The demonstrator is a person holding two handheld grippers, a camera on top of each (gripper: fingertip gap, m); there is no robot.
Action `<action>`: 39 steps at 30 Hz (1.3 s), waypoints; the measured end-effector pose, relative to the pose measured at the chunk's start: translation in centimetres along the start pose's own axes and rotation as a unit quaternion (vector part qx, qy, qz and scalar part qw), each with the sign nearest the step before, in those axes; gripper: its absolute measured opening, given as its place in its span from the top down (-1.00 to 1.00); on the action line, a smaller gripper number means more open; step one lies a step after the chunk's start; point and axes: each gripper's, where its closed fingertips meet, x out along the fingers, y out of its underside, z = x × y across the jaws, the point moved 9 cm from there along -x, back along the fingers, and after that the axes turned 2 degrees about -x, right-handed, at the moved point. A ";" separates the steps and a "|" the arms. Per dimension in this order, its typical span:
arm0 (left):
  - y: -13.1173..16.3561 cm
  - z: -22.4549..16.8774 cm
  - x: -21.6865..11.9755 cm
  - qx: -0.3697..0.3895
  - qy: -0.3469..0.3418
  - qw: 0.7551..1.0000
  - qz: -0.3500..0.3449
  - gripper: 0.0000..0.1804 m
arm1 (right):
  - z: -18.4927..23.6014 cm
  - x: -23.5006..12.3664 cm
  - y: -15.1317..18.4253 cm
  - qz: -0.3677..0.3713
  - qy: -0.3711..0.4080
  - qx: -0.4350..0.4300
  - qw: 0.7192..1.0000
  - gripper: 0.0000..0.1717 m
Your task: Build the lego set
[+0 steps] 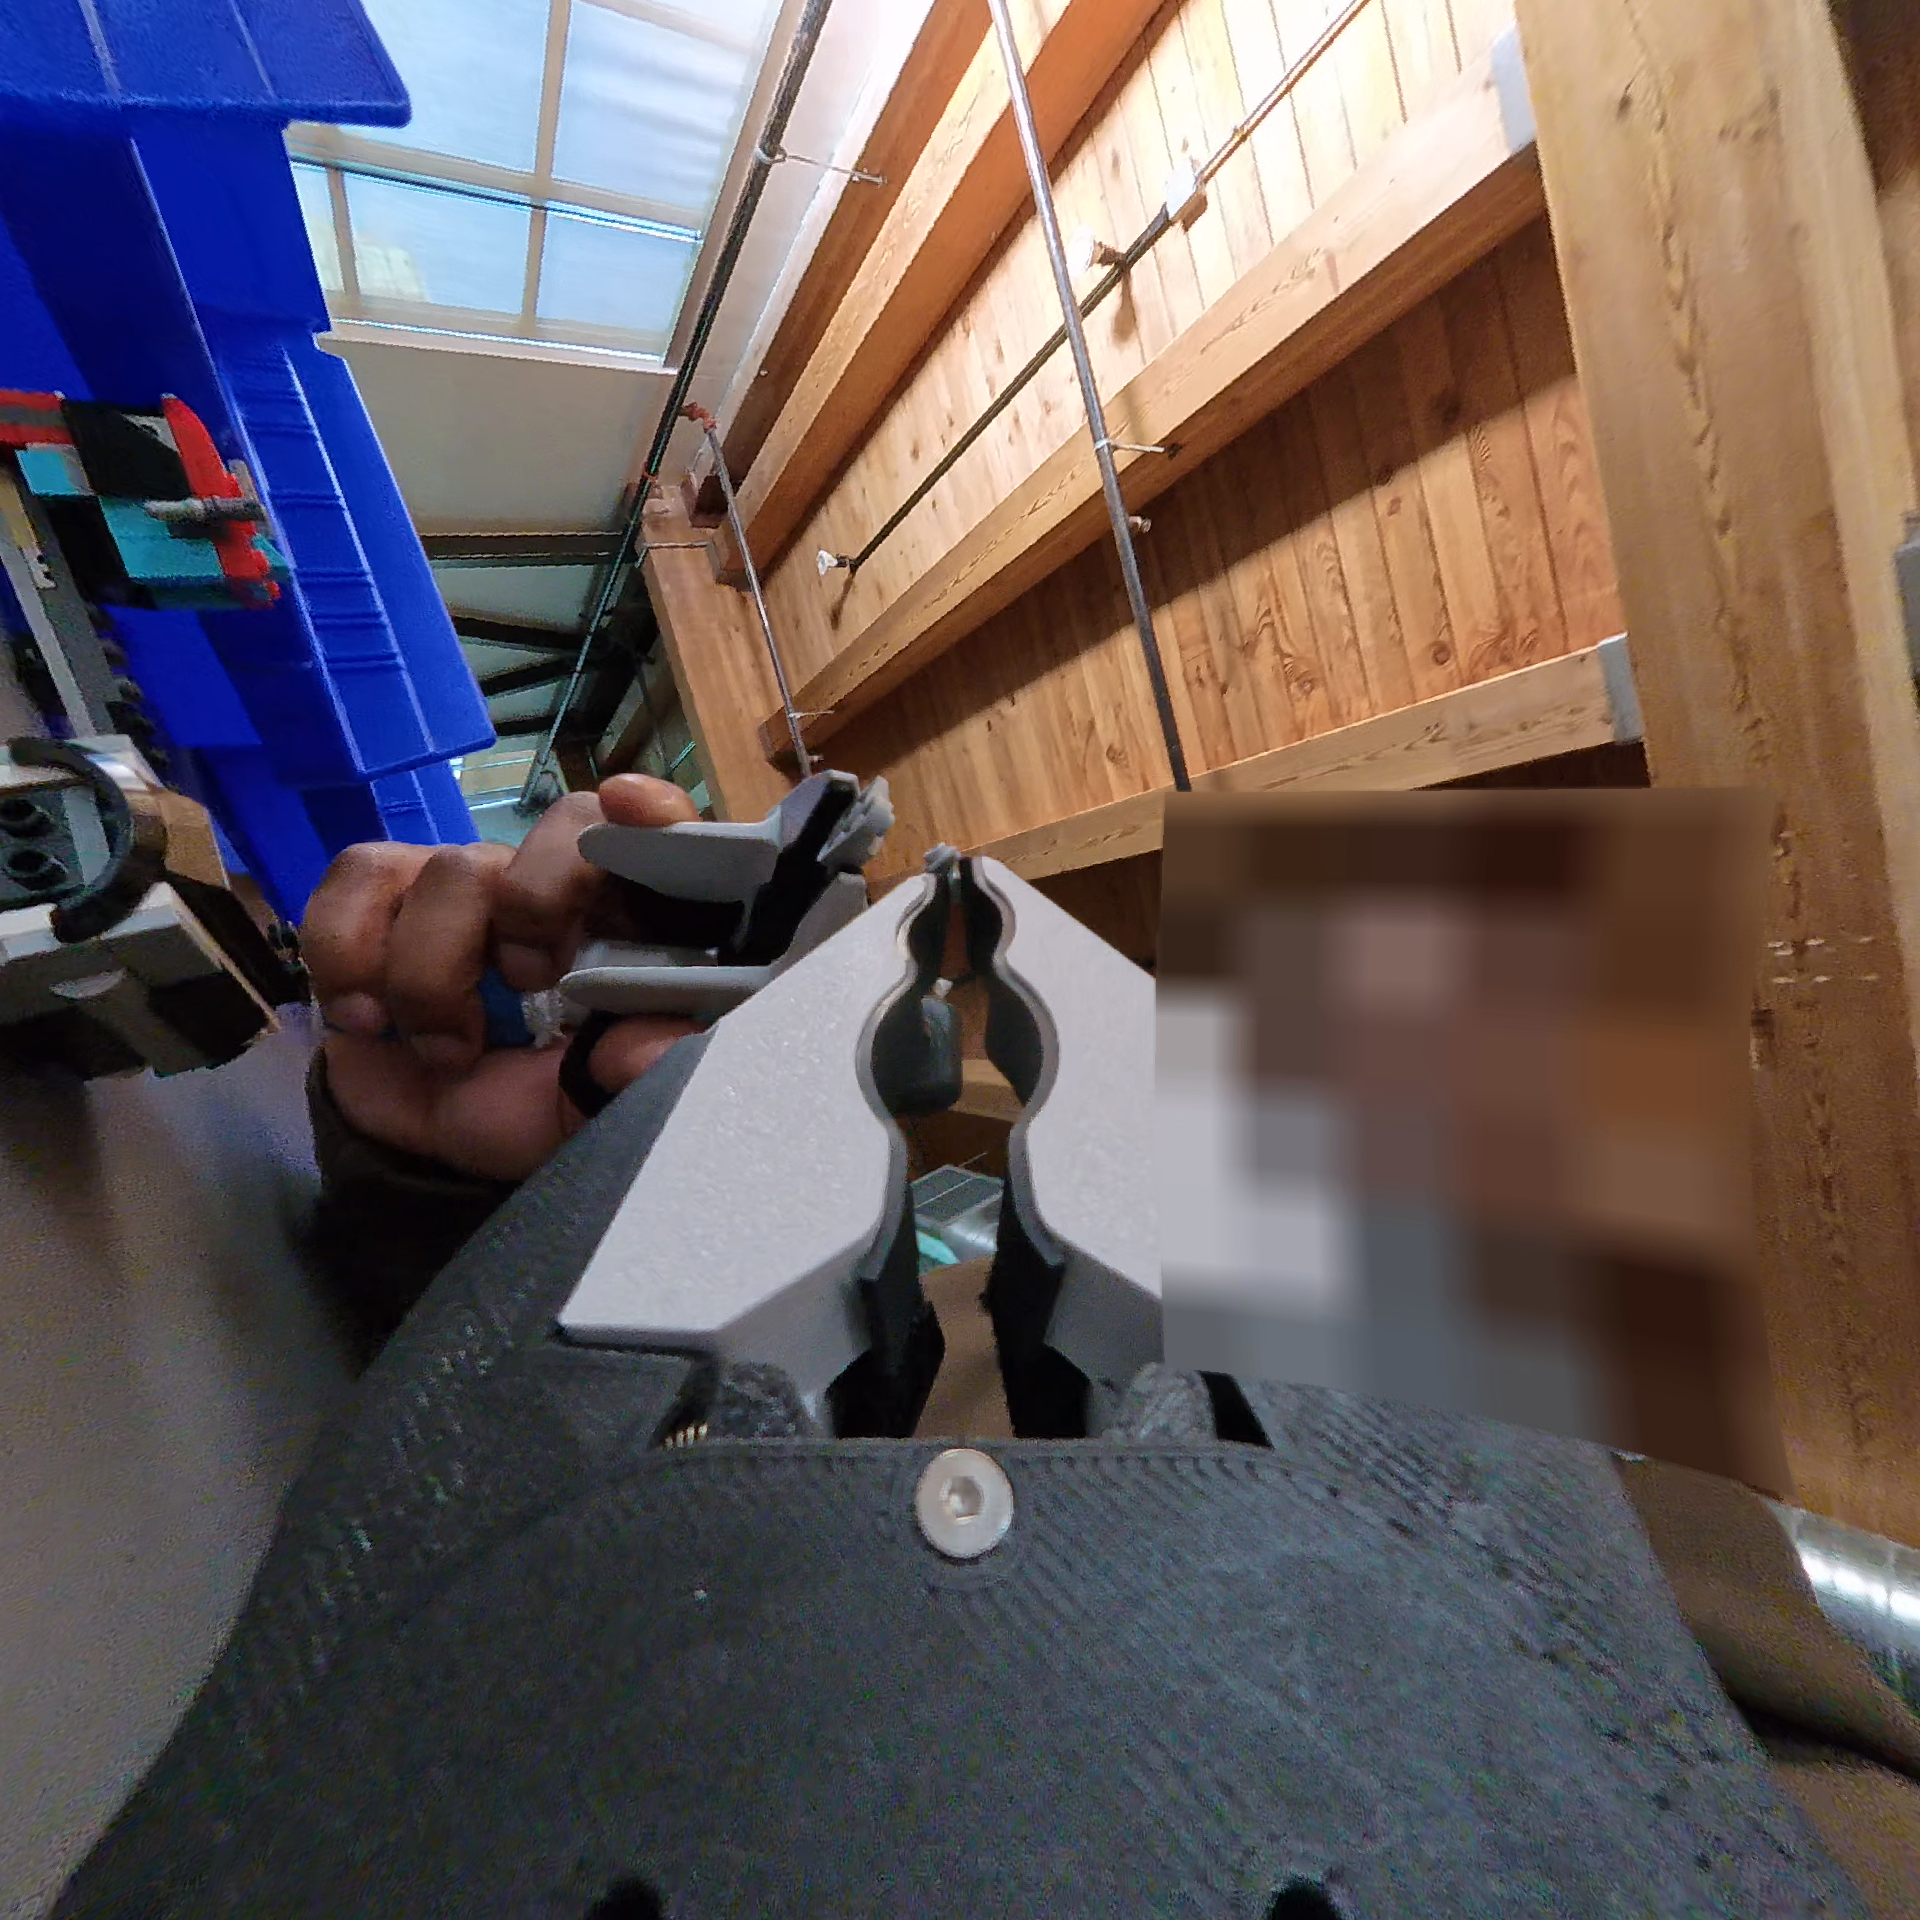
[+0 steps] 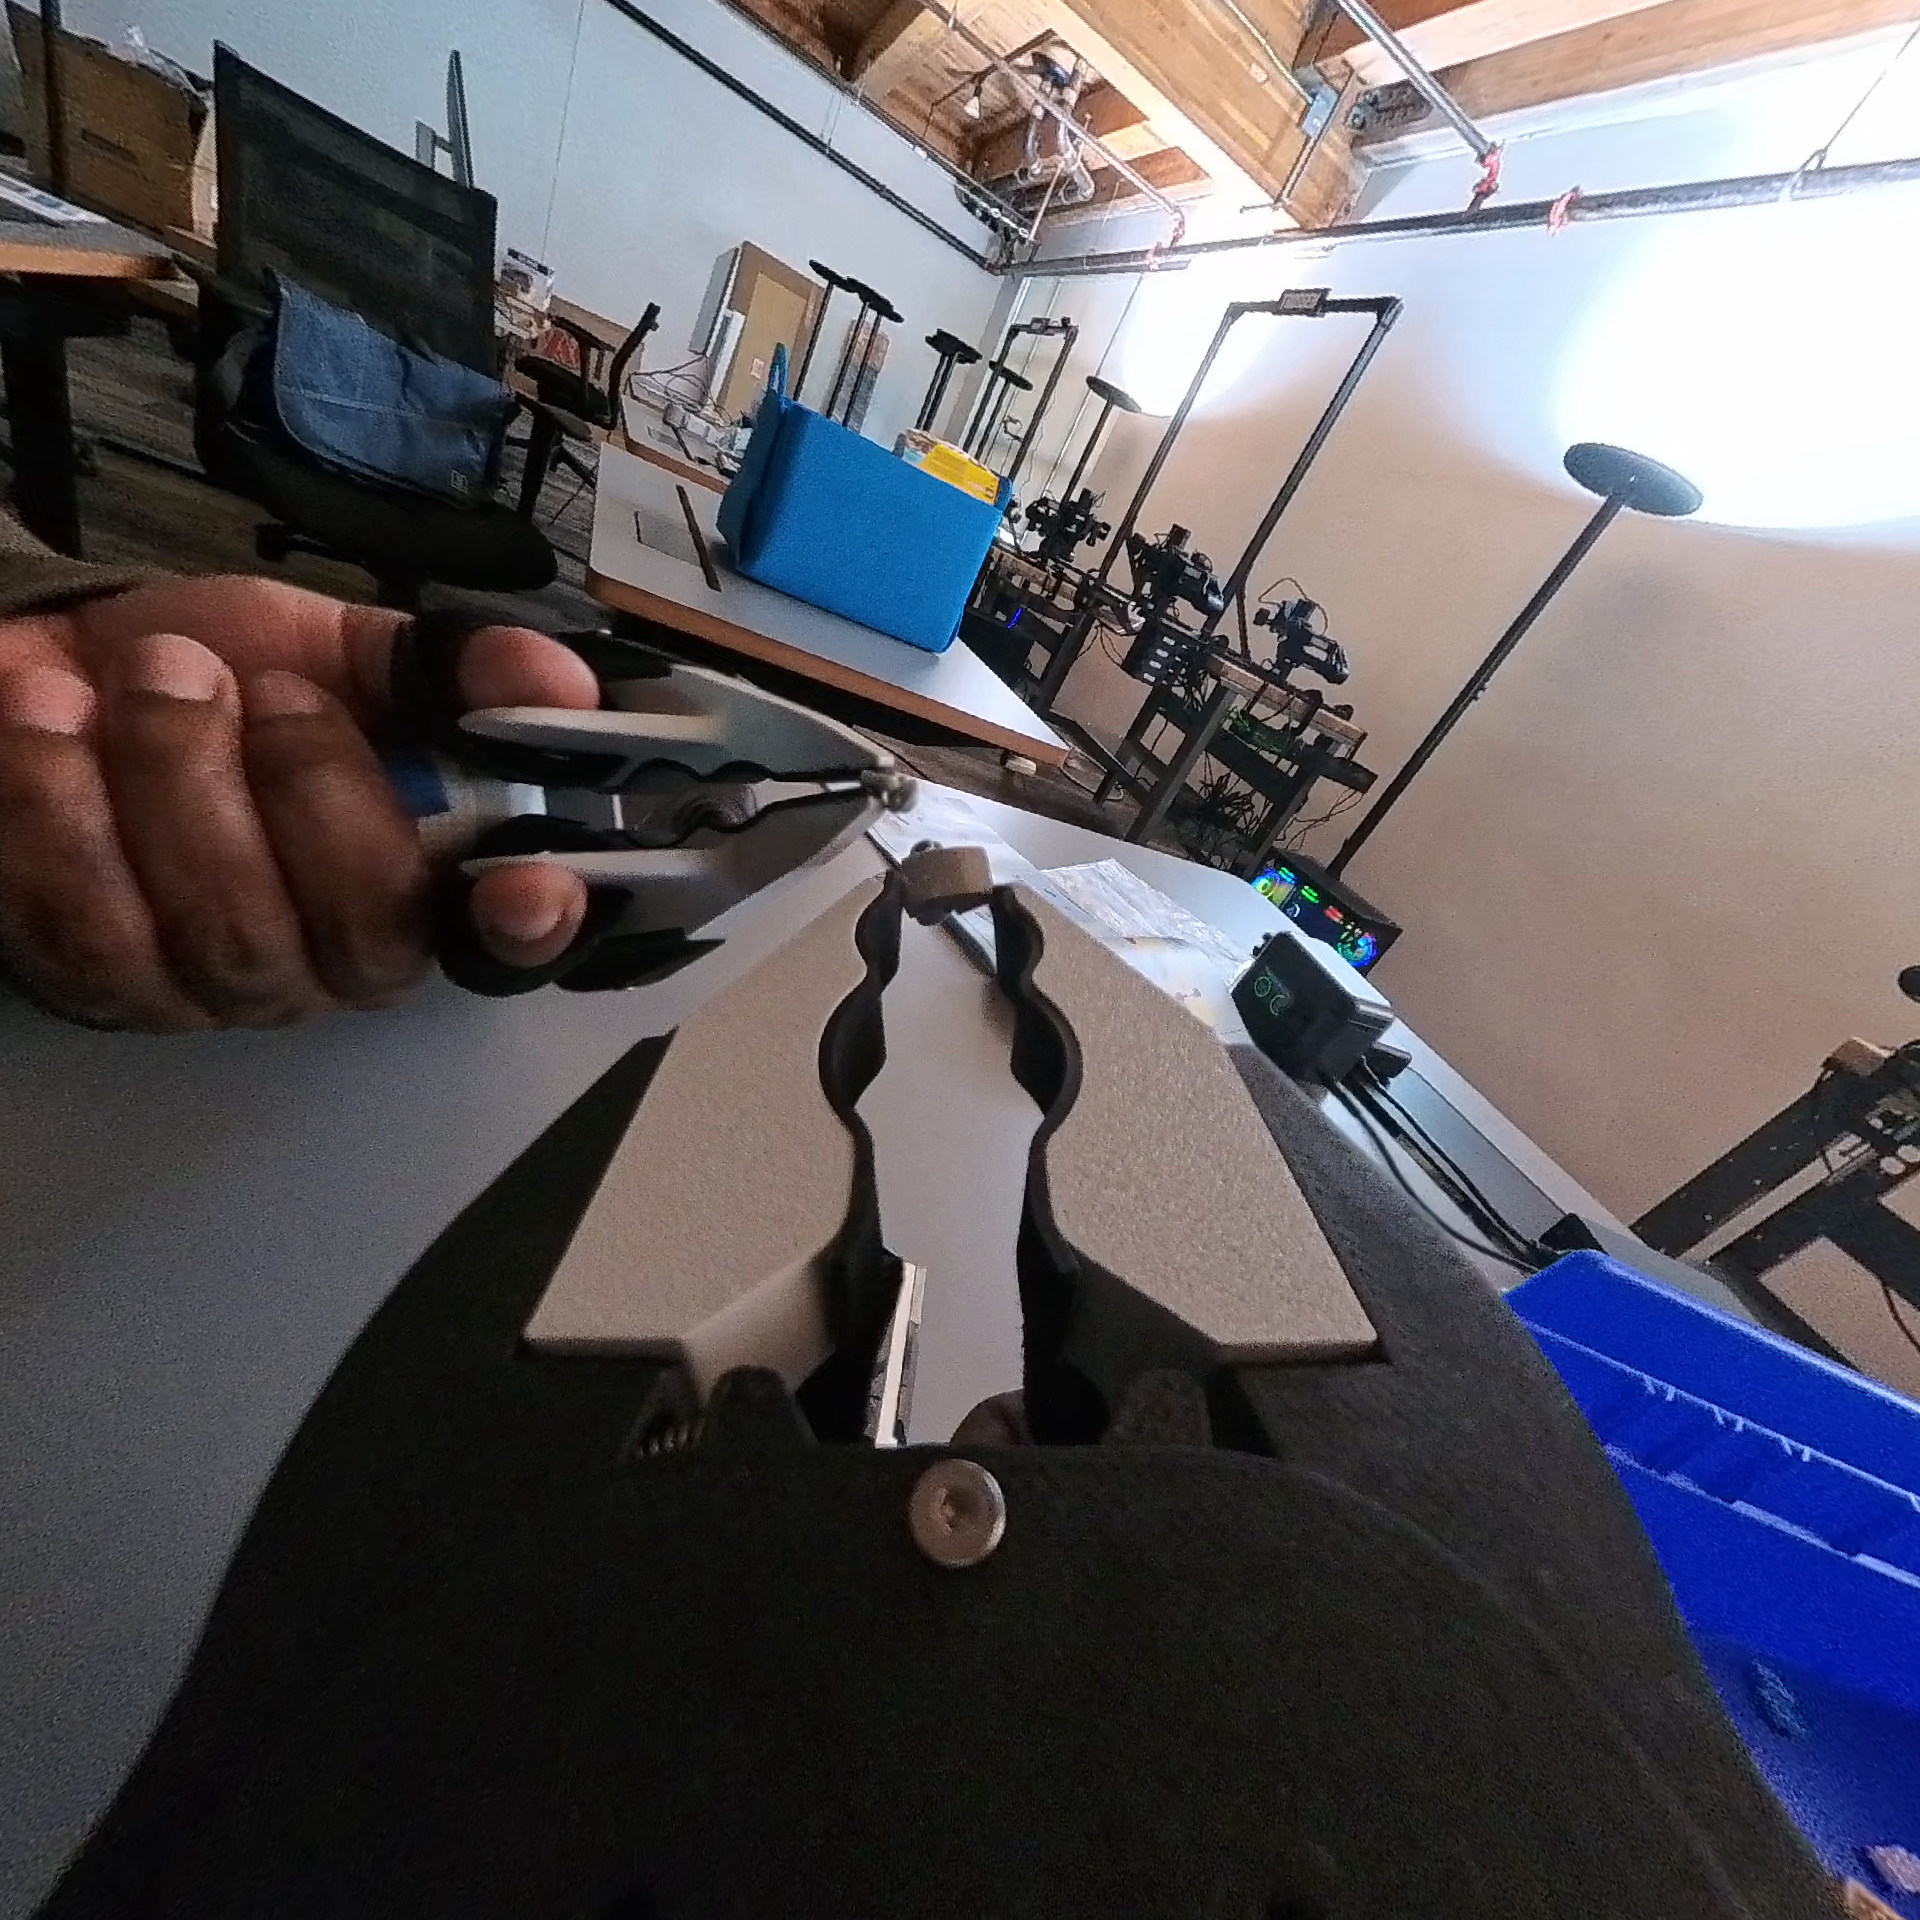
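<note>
In the left wrist view my left gripper (image 1: 951,875) points up toward the wooden ceiling and is shut on a small grey piece (image 1: 938,856) at its very tips. The left gripper also shows in the right wrist view (image 2: 873,781), in a hand, pinching that tiny grey piece (image 2: 890,787). My right gripper (image 2: 943,896) is shut on a short grey round piece (image 2: 948,873), held across its tips above the grey table (image 2: 208,1195). The right gripper shows in the left wrist view (image 1: 844,826), in a hand (image 1: 436,966), with its tips close to the left gripper's.
Stacked blue bins (image 1: 239,436) and a red, teal and black brick model (image 1: 156,509) are at the left, with a grey brick assembly (image 1: 104,935) below. In the right wrist view a blue bin (image 2: 1766,1507) is at the lower right, with a black device (image 2: 1309,1003), a plastic bag (image 2: 1132,909) and a blue box (image 2: 862,520) beyond.
</note>
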 end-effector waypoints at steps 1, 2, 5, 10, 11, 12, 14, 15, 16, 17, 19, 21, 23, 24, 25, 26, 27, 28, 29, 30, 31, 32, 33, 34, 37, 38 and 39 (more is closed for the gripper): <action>0.1 0.1 0.0 -0.006 0.003 1.000 -0.004 0.95 | 0.1 0.0 0.0 -0.001 -0.001 -0.004 1.000 0.79; 0.1 0.2 0.0 -0.010 0.005 1.000 -0.007 0.96 | 0.1 0.0 -0.1 -0.001 -0.001 -0.006 1.000 0.79; 0.2 0.4 -0.2 -0.017 0.010 1.000 -0.016 0.95 | 0.2 0.0 -0.1 -0.002 0.000 -0.010 1.000 0.79; 0.2 0.4 -0.3 -0.020 0.013 0.999 -0.024 0.95 | 0.2 0.0 -0.2 -0.002 0.001 -0.012 1.000 0.79; 0.2 0.5 -0.3 -0.020 0.013 0.999 -0.026 0.95 | 0.2 0.0 -0.2 -0.002 0.001 -0.012 1.000 0.79; 0.2 0.5 -0.3 -0.019 0.013 0.999 -0.026 0.95 | 0.2 0.0 -0.1 -0.002 0.000 -0.012 1.000 0.79; 0.2 0.5 -0.4 -0.017 0.011 0.999 -0.026 0.95 | 0.2 0.0 -0.1 -0.002 0.000 -0.012 1.000 0.79; 0.2 0.5 -0.4 -0.017 0.011 0.999 -0.027 0.95 | 0.2 0.0 -0.1 -0.001 0.000 -0.011 1.000 0.79; 0.1 0.5 -0.4 -0.016 0.011 0.999 -0.028 0.95 | 0.2 0.0 -0.1 -0.001 0.000 -0.011 1.000 0.79; 0.1 0.5 -0.4 -0.016 0.011 0.999 -0.028 0.95 | 0.2 0.0 -0.1 -0.001 0.000 -0.010 1.000 0.79; 0.1 0.5 -0.4 -0.014 0.010 0.999 -0.028 0.95 | 0.2 0.1 -0.1 0.000 -0.001 -0.010 1.000 0.79; 0.1 0.4 -0.4 -0.012 0.009 0.999 -0.028 0.95 | 0.2 0.1 -0.1 0.000 -0.001 -0.009 1.000 0.79; 0.0 0.4 -0.5 -0.011 0.008 0.999 -0.029 0.95 | 0.2 0.1 -0.1 0.000 -0.002 -0.009 1.000 0.79; 0.0 0.4 -0.5 -0.010 0.007 1.000 -0.029 0.95 | 0.2 0.1 -0.1 0.000 -0.001 -0.009 1.000 0.79; 0.0 0.4 -0.5 -0.009 0.006 1.000 -0.029 0.95 | 0.2 0.1 -0.1 0.000 -0.001 -0.009 1.000 0.79; 0.0 0.4 -0.5 -0.007 0.005 1.000 -0.030 0.95 | 0.2 0.1 -0.1 0.000 -0.001 -0.009 1.000 0.79; 0.0 0.4 -0.6 -0.006 0.004 1.000 -0.030 0.95 | 0.2 0.1 -0.1 0.000 -0.001 -0.008 1.000 0.79; 0.0 0.4 -0.6 -0.005 0.003 1.000 -0.030 0.95 | 0.2 0.1 -0.1 0.000 -0.001 -0.008 1.000 0.79; 0.0 0.4 -0.6 -0.004 0.003 1.000 -0.031 0.96 | 0.2 0.1 -0.1 0.000 -0.001 -0.008 1.000 0.79; 0.0 0.4 -0.6 -0.002 0.002 1.000 -0.031 0.95 | 0.2 0.1 -0.1 0.000 -0.001 -0.008 1.000 0.79; 0.0 0.4 -0.6 -0.001 0.001 1.000 -0.031 0.95 | 0.2 0.1 -0.1 0.000 -0.001 -0.008 1.000 0.79; 0.0 0.3 -0.7 0.001 0.000 1.000 -0.030 0.96 | 0.2 0.1 -0.1 0.000 -0.001 -0.008 1.000 0.79; 0.0 0.3 -0.7 0.003 0.000 1.000 -0.030 0.95 | 0.2 0.1 -0.1 0.000 -0.001 -0.008 1.000 0.79; 0.0 0.2 -0.6 0.005 -0.001 1.000 -0.029 0.96 | 0.2 0.1 -0.1 0.000 -0.001 -0.008 1.000 0.79; -0.1 0.1 -0.7 0.012 -0.004 1.000 -0.029 0.96 | 0.2 0.1 -0.1 0.000 -0.001 -0.007 1.000 0.79; -0.1 0.1 -0.7 0.014 -0.005 0.999 -0.029 0.96 | 0.2 0.1 -0.1 0.000 -0.001 -0.007 1.000 0.79; -0.1 0.1 -0.7 0.015 -0.006 0.999 -0.029 0.96 | 0.2 0.1 -0.1 0.001 -0.002 -0.007 1.000 0.79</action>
